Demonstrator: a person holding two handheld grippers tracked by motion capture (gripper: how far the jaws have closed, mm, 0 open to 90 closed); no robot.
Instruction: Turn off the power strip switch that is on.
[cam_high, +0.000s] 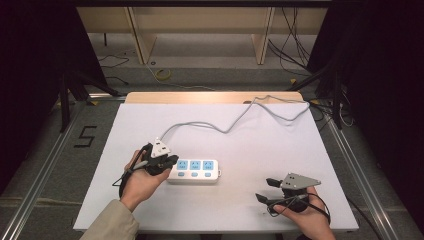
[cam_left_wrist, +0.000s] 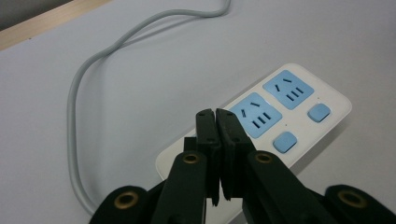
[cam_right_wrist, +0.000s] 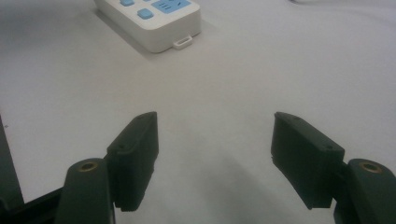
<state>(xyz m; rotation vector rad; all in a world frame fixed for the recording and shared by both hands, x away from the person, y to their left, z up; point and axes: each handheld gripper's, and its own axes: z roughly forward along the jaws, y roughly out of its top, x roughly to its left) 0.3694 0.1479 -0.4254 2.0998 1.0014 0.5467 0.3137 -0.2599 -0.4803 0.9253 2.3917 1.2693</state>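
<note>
Strip (cam_high: 193, 171) mid-table, cord (cam_high: 235, 120) running back | left gripper (cam_left_wrist: 215, 114) pressed together, empty, over its near end | right gripper (cam_right_wrist: 212, 154) spread, well apart | we press switches squarely, bracing the body

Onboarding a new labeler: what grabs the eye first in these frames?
The white power strip with blue sockets, left of centre on the white table, its grey cord snaking to the far edge. Next, the left tongs, shut with nothing between them, right over the strip's left end. The right tongs gape open near the front right, apart from the strip.
</note>
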